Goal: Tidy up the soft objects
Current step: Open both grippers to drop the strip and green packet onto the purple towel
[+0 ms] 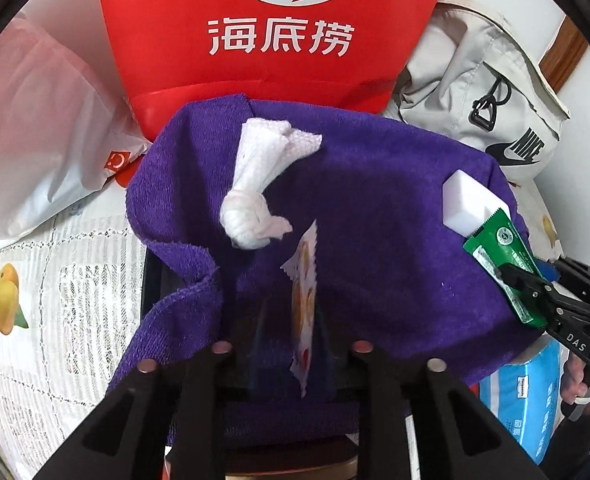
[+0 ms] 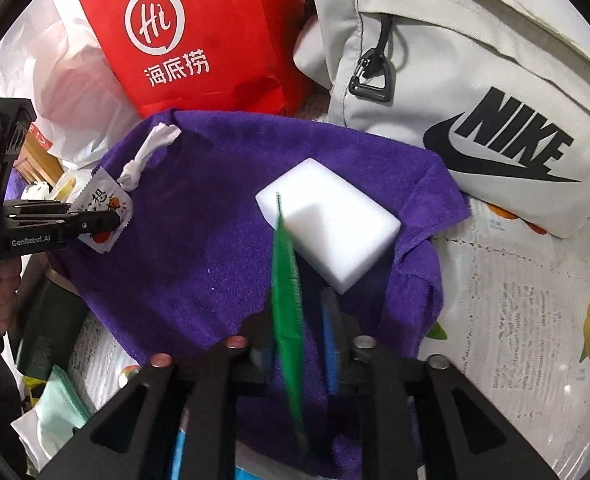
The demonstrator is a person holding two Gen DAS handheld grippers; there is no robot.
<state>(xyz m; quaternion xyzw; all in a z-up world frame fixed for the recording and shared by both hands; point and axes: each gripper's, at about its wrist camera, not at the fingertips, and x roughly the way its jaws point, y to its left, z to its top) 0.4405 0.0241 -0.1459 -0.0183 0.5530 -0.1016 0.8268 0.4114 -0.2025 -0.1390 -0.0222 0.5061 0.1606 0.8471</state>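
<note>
White lace cloth printed with yellow fruit (image 1: 35,300) covers the desk, where a purple terry towel (image 1: 375,220) lies spread in the middle. At the far side stand a red paper bag with white lettering (image 1: 271,32), a pale grey fabric bag with a black logo (image 2: 475,80) to its right and a white plastic bag (image 1: 35,140) to its left.

On the towel rest a knotted white cloth (image 1: 255,200) toward the far left and a white foam block (image 2: 331,228) toward the right. The left tool (image 1: 295,360) has a white printed sachet (image 1: 305,308) standing edge-on between its slightly parted jaws; whether the pads press on it cannot be told from either view. The right tool (image 2: 301,344) has a flat green packet (image 2: 287,312) between its jaws, which also stand a little apart, with a gap visible beside the packet; its far tip lies against the near edge of the foam block.

Judged from the layout, gathering is well along: four small items are on or over the towel. Both packets appear to be at the point of being let go, and what is left is probably arranging or wrapping the pile. A blue tissue pack (image 1: 523,392) sits at the near right, off the towel.
</note>
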